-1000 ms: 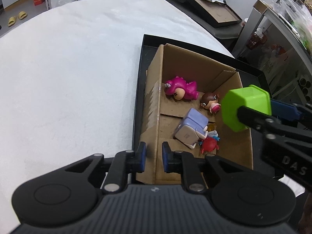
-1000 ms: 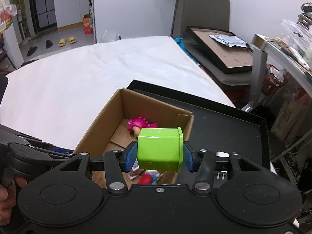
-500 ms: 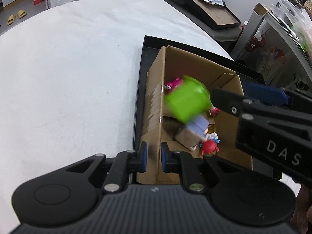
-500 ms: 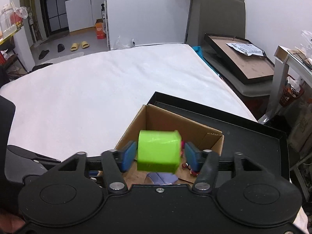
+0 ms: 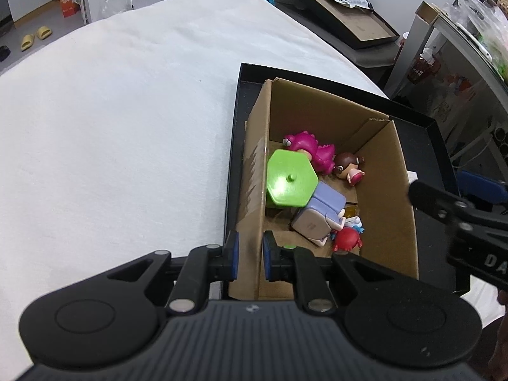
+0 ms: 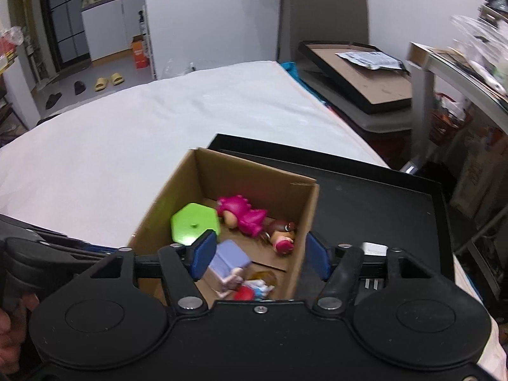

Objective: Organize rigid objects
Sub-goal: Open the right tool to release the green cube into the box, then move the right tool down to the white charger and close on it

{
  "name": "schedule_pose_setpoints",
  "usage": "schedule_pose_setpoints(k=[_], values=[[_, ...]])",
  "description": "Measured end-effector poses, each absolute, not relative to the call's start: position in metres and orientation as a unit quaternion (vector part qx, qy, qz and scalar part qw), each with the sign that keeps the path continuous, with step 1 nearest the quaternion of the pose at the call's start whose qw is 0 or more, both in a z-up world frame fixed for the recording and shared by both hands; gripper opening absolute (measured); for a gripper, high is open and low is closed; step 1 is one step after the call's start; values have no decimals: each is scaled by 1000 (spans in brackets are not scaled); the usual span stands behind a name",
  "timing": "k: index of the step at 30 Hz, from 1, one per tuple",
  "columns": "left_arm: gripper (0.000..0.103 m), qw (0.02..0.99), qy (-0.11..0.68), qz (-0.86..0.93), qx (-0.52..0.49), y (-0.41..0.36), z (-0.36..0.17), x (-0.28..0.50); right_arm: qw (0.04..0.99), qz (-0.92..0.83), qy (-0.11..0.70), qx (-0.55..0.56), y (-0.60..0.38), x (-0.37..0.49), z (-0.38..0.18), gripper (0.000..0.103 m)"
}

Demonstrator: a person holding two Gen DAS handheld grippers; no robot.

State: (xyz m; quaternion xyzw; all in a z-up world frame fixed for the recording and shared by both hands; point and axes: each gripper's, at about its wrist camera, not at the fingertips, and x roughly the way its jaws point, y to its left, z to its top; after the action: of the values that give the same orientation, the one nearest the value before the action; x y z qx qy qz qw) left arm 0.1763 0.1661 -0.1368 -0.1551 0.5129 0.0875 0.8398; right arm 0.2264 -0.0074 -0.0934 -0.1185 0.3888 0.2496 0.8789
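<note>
A green hexagonal block (image 5: 291, 180) lies inside the open cardboard box (image 5: 390, 171), against its left wall; it also shows in the right wrist view (image 6: 194, 222). Beside it are a pink dinosaur toy (image 5: 309, 149), a small doll (image 5: 348, 167), a lilac cube (image 5: 319, 212) and a red toy (image 5: 346, 238). My left gripper (image 5: 248, 255) is shut on the box's left wall (image 5: 254, 197) at the near corner. My right gripper (image 6: 258, 255) is open and empty above the box (image 6: 304, 209).
The box stands in a shallow black tray (image 5: 435, 133) on a white cloth-covered table (image 5: 111, 127). Another black tray with cardboard (image 6: 358, 73) sits beyond the table. A cluttered shelf (image 5: 470, 47) stands at the right.
My right gripper opened and let go of the green block, which dropped into the box and came to rest by the left wall. The right gripper rose and pulled back.
</note>
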Motion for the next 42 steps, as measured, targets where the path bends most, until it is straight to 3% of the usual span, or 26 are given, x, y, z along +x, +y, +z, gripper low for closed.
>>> schedule_pose_setpoints(k=[2, 29, 32, 34, 36, 42], values=[[14, 841, 512, 91, -148, 164, -136, 176, 884, 240, 384, -116, -16, 228, -94, 78], [21, 859, 486, 149, -60, 132, -120, 181, 891, 203, 405, -34, -111, 248, -126, 82], [31, 859, 483, 164, -39, 126, -119, 182, 890, 196, 410, -26, -120, 252, -133, 82], [46, 861, 479, 169, -30, 123, -118, 182, 888, 194, 416, -17, -126, 255, -139, 82], [52, 861, 479, 170, -25, 121, -118, 184, 886, 190, 422, -12, -131, 259, -146, 82], [55, 855, 489, 174, -11, 115, -120, 190, 881, 185, 435, 3, -141, 270, -161, 82]])
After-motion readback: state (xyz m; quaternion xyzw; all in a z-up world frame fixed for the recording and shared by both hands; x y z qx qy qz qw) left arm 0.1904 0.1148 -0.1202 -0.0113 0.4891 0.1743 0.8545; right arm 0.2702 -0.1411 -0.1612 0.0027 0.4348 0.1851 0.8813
